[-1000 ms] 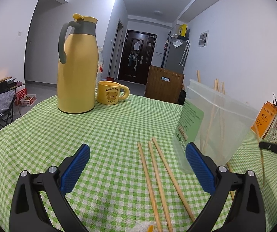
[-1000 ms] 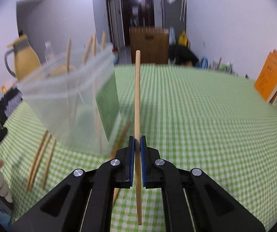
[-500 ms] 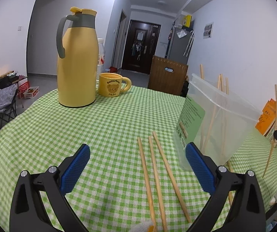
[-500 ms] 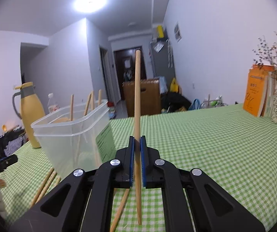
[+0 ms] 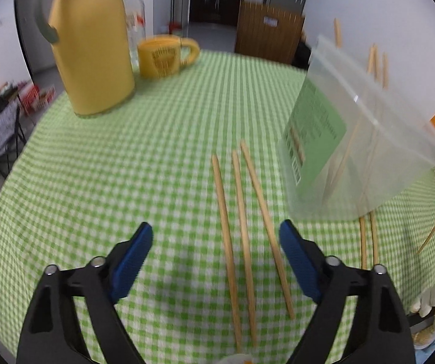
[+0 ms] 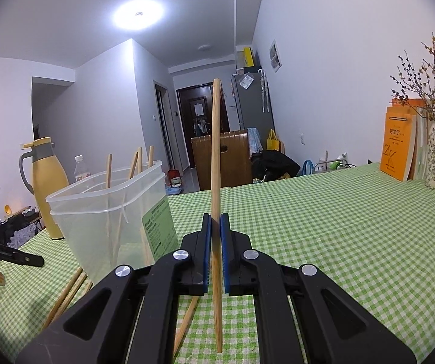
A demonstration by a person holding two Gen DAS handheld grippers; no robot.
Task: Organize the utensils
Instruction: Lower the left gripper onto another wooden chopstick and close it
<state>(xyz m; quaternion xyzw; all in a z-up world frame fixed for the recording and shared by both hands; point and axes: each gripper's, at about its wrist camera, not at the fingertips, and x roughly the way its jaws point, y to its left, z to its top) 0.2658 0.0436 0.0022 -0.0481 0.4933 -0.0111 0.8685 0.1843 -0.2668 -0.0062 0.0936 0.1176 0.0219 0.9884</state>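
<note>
Right wrist view: held chopstick (image 6: pixel 215 163) pale wood, slim, round, upright, pinched between blue pads of right gripper (image 6: pixel 214 227).
Container (image 6: pixel 111 212): clear plastic, green label, several chopsticks leaning inside.
Left gripper (image 5: pixel 215 242): jaws spread, just been closing, pads gripping nothing, over three loose chopsticks (image 5: pixel 244 230) lying side by side on checked tablecloth (image 5: pixel 126 166).
</note>
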